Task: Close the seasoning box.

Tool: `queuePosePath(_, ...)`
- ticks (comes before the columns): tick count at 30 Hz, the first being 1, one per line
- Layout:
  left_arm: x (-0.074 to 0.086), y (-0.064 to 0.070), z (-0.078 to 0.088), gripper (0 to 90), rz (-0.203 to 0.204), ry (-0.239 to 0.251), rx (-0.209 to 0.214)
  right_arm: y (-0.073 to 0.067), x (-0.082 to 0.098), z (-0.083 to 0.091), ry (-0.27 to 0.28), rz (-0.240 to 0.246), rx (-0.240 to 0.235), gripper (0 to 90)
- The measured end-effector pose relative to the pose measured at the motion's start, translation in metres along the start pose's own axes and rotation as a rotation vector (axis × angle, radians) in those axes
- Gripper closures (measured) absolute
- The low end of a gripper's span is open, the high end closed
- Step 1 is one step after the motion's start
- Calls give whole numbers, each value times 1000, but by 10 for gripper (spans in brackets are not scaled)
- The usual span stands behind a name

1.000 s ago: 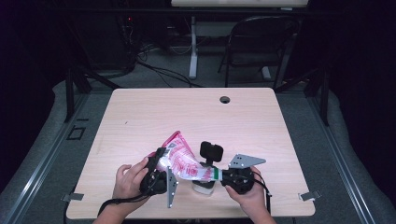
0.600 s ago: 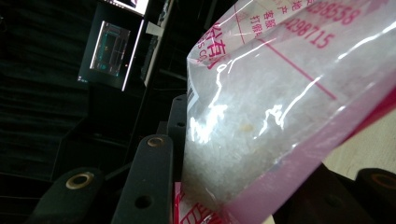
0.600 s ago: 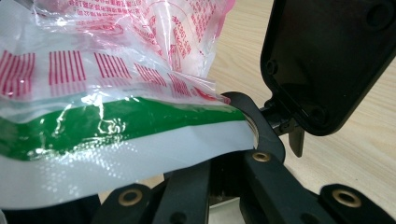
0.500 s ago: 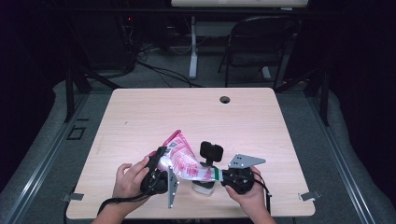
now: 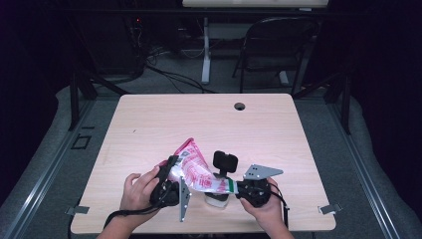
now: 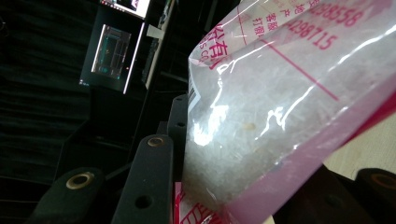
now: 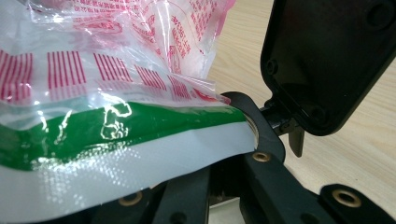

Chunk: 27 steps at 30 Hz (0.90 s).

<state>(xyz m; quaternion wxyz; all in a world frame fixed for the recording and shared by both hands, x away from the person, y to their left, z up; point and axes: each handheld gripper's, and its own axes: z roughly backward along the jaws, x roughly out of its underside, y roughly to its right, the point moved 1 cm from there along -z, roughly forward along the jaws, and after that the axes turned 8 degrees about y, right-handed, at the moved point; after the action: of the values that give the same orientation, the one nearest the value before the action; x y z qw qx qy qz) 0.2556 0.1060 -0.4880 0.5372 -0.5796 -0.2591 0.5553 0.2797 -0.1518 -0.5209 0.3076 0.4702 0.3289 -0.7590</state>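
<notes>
A pink-and-clear plastic bag of white granules hangs tilted over the table's front edge, held between both grippers. My left gripper is shut on the bag's body; in the left gripper view the bag fills the space between the jaws of the left gripper. My right gripper is shut on the bag's green-striped end, pinched flat in the right gripper. Just behind that end stands a small white container with its black flip lid raised; the lid looms at the right.
The light wooden table has a round cable hole near its far edge. A black folding chair and cables stand on the floor beyond it. Both hands rest near the front edge.
</notes>
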Motion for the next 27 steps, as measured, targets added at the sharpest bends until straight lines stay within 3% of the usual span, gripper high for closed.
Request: queuePosePath(27,-7,-3,0,714,-27,15,-3,1,0,-1,-2,-1,3,900)
